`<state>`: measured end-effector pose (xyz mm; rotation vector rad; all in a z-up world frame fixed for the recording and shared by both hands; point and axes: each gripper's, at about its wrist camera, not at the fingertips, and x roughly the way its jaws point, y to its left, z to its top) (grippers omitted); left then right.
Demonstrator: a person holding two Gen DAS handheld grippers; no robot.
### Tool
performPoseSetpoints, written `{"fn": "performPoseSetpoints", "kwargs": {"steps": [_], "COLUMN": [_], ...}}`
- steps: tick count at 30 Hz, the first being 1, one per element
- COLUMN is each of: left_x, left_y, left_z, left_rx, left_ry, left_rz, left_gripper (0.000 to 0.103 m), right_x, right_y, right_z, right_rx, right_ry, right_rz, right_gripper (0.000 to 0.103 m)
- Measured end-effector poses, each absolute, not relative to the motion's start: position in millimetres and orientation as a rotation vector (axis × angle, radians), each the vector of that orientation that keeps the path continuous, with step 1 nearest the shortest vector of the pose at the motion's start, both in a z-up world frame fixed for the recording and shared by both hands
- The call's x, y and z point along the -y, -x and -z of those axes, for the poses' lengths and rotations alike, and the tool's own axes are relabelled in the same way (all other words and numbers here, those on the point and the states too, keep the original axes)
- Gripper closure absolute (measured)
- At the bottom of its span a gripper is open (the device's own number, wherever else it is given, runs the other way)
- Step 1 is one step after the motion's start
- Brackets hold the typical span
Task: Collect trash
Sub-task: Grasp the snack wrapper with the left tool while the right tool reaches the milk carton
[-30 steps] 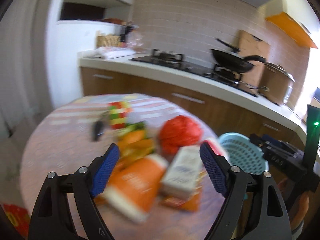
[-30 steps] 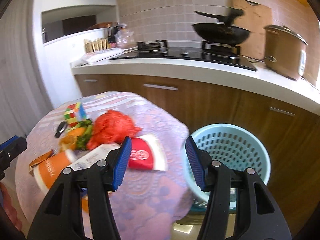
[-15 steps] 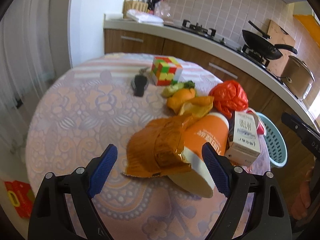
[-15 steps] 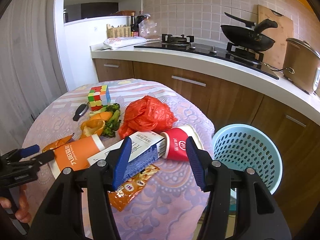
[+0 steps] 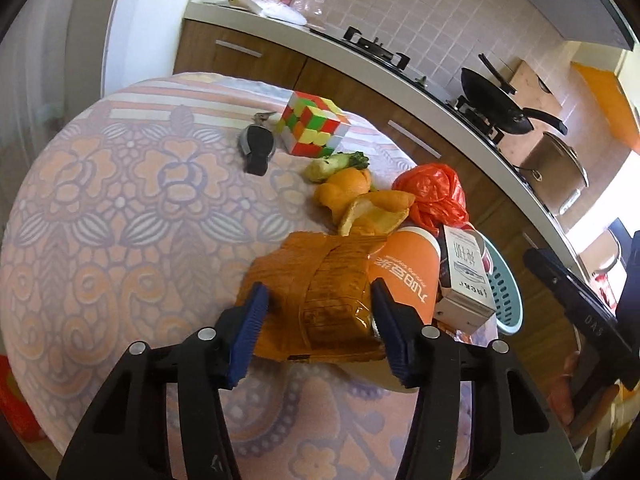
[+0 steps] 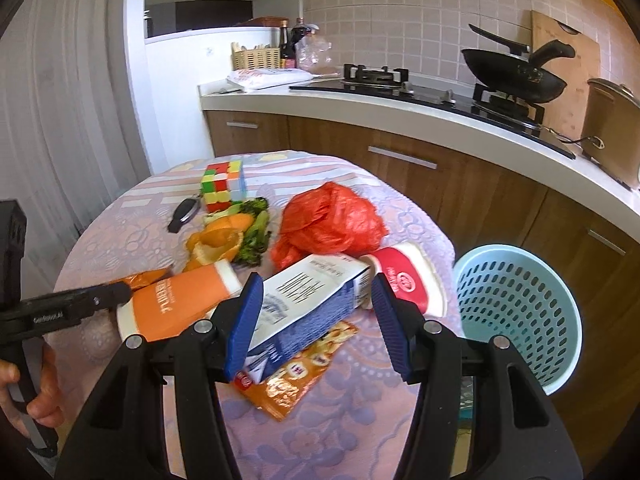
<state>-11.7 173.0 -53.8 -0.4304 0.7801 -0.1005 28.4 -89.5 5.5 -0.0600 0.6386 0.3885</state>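
Left wrist view shows you the round desk [image 5: 100, 208] with its flowered cloth, the trash crowded toward its right edge. Beyond that edge, lower than the desk top, stands the pale blue basket [image 6: 516, 312], seen best from your right wrist camera. On the desk, the biggest piece is the crumpled red bag [image 6: 328, 224], near the far right edge. Just in front of it lies the blue and white carton [image 6: 316, 300], tipped on its side, with one end toward the red cup [image 6: 404, 280] and the other resting over an orange snack packet [image 6: 296, 380] at the near edge. Left of the carton lies the orange cup [image 5: 404, 268], also on its side. Against that cup sits the brown wrapper [image 5: 320, 300].

Your left gripper [image 5: 318, 332] is spread, its blue pads on either side of the brown wrapper without pressing it. Your right gripper [image 6: 316, 320] is also spread, straddling the carton, the left pad close to it and the right pad apart.

Toward the far edge you have the puzzle cube [image 5: 314, 130], then orange peel [image 5: 360, 200], broccoli scraps [image 6: 254, 228] and a black key fob [image 5: 256, 150] just left of the cube.
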Motion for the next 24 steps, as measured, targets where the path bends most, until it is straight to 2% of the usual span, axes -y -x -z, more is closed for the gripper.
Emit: {"fn": "performPoseSetpoints", "kwargs": {"steps": [8, 11, 16, 17, 19, 20, 21, 24], "left_x": [-193, -203, -222, -225, -228, -225, -223, -212], "left_y": [18, 11, -1, -4, -10, -14, -16, -16], "left_z": [45, 44, 47, 49, 52, 53, 55, 58], "left_rx": [-0.739, -0.758, -0.775, -0.772, -0.774, -0.781, -0.786, -0.773], "left_ry": [0.448, 0.378, 0.358, 0.377, 0.413, 0.409, 0.400, 0.370], "left_rz": [0.088, -0.019, -0.030, -0.013, 0.006, 0.006, 0.003, -0.010], "left_gripper": [0.053, 0.056, 0.056, 0.059, 0.075, 0.088, 0.097, 0.098], "right_x": [71, 67, 66, 66, 68, 69, 71, 74], "right_y": [-12, -10, -11, -11, -14, -14, -14, -13], "right_z": [9, 11, 10, 10, 12, 14, 15, 20], "right_rx": [-0.655, -0.659, -0.652, -0.653, -0.660, -0.664, -0.666, -0.672], "right_ry": [0.091, 0.097, 0.093, 0.093, 0.092, 0.091, 0.085, 0.050], "right_rz": [-0.427, -0.434, -0.427, -0.424, -0.418, -0.416, -0.416, -0.431], "right_gripper": [0.048, 0.048, 0.046, 0.046, 0.046, 0.045, 0.041, 0.033]}}
